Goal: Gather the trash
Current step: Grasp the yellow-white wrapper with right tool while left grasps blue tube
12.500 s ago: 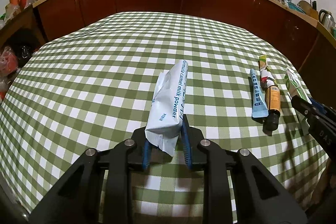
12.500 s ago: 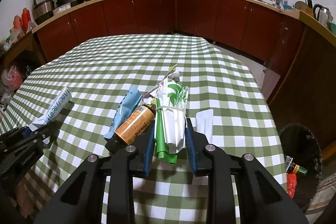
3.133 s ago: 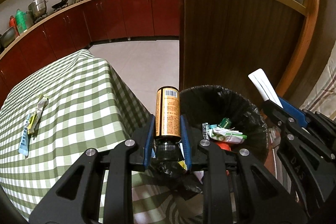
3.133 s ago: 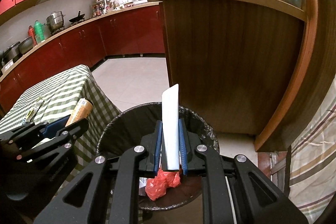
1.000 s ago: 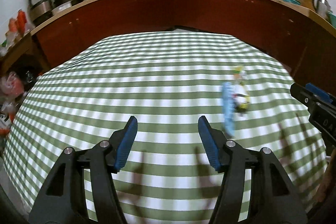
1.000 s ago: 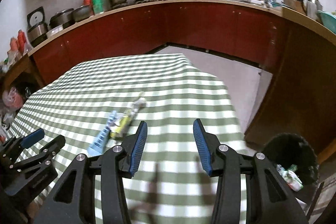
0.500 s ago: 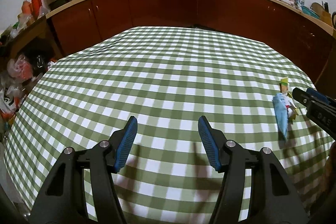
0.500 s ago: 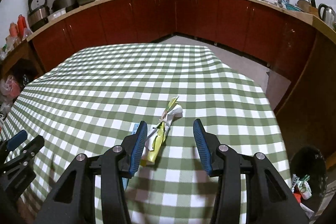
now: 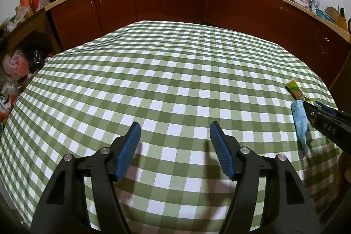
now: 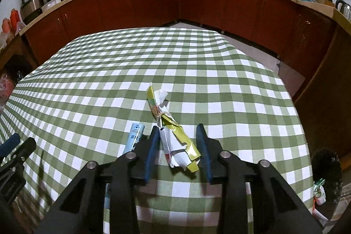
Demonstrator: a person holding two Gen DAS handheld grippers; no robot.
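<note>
The crumpled yellow-and-white wrapper bundle, tied at its waist, looks light, soft and crushable, best pinched across its fat lower half, lying on the checked table between the closing right gripper, a blue tube at nine o'clock; the left gripper, empty, is opening.
</note>
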